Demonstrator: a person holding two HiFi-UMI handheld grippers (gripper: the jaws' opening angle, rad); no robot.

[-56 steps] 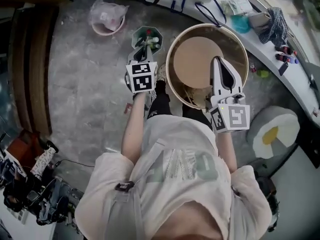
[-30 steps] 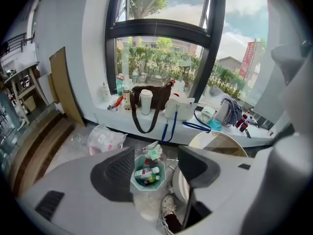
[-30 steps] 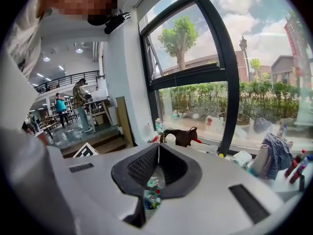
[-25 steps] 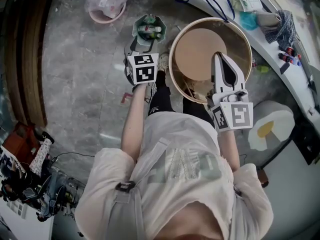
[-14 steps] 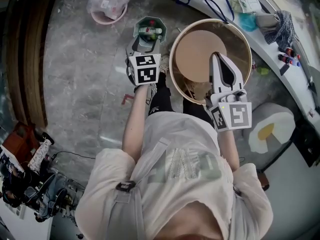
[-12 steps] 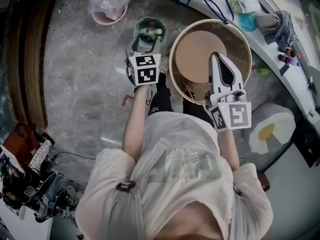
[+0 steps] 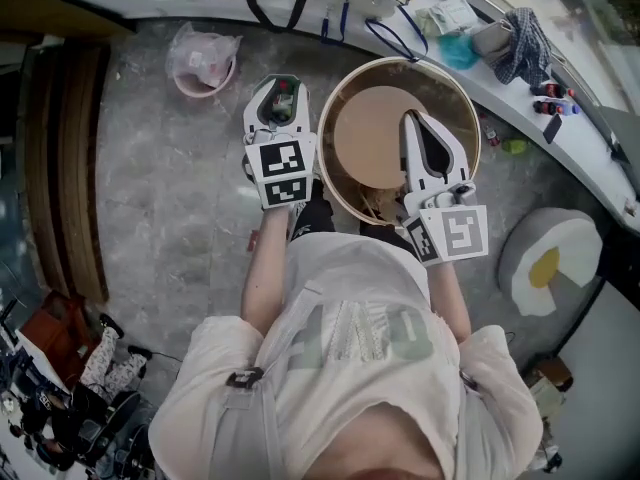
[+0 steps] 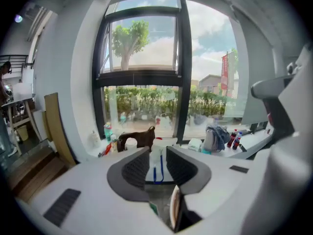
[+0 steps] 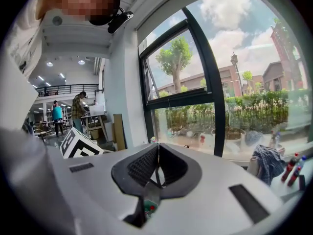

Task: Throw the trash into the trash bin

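Green trash bin (image 7: 279, 101) apparently stands upright; its mouth faces up.

Bright daylight from the window (image 8: 146, 67) (fisheye warp at edges), soft foreground.

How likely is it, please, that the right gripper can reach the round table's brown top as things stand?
Probably yes: the right gripper, its jaws shut, hangs directly above the round table, and nothing shows between the two.

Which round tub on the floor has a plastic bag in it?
The small pink tub at the far left; a clear bag fills it. The big tan tub is larger and shows no bag.
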